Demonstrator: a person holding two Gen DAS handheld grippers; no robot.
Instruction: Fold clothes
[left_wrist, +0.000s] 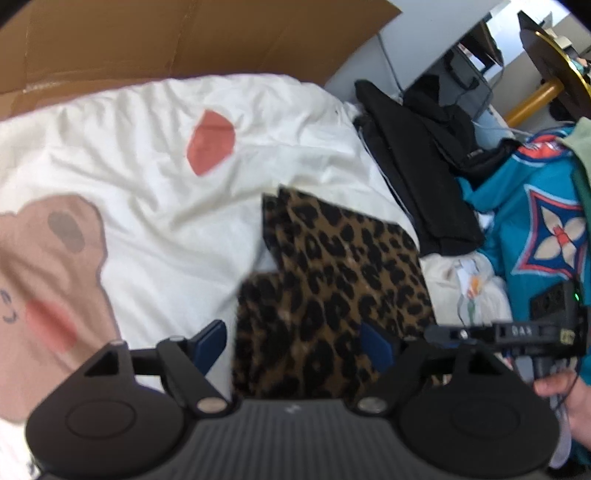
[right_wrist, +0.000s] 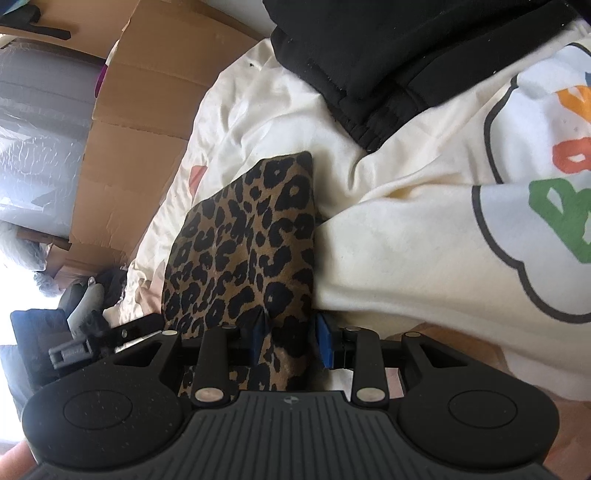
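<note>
Widest of all, we see the cream bedsheet (left_wrist: 177, 184) spread over the bed, printed with a brown bear (left_wrist: 51, 266) and a red patch (left_wrist: 211, 144), and behind it stands a wall of brown cardboard (left_wrist: 147, 37). Off to our right lies a heap of clothes: a black garment (left_wrist: 417, 147) draped across the sheet's edge, a teal jersey (left_wrist: 532, 221) with a diamond motif beside it, and, in the right wrist view, a cream sweatshirt (right_wrist: 424, 229) with coloured lettering pressed right up against the piece we are working on. That piece is the leopard-print garment (left_wrist: 340, 266), folded into a narrow panel and lying on the sheet just left of the heap, its near end lifted toward both cameras. Our left tongs (left_wrist: 295, 345) stand spread wide, the blue pads on either side of the leopard cloth with a clear gap at the left pad; whether the right pad touches is hard for us to tell through the blur. Our right tongs (right_wrist: 290, 341) are pinching a fold of that same leopard fabric, the blue pads (right_wrist: 324, 341) drawn close with cloth bunched between them. At the lower right edge of the left view, we glimpse a hand (left_wrist: 569, 402) gripping the other tool.
</note>
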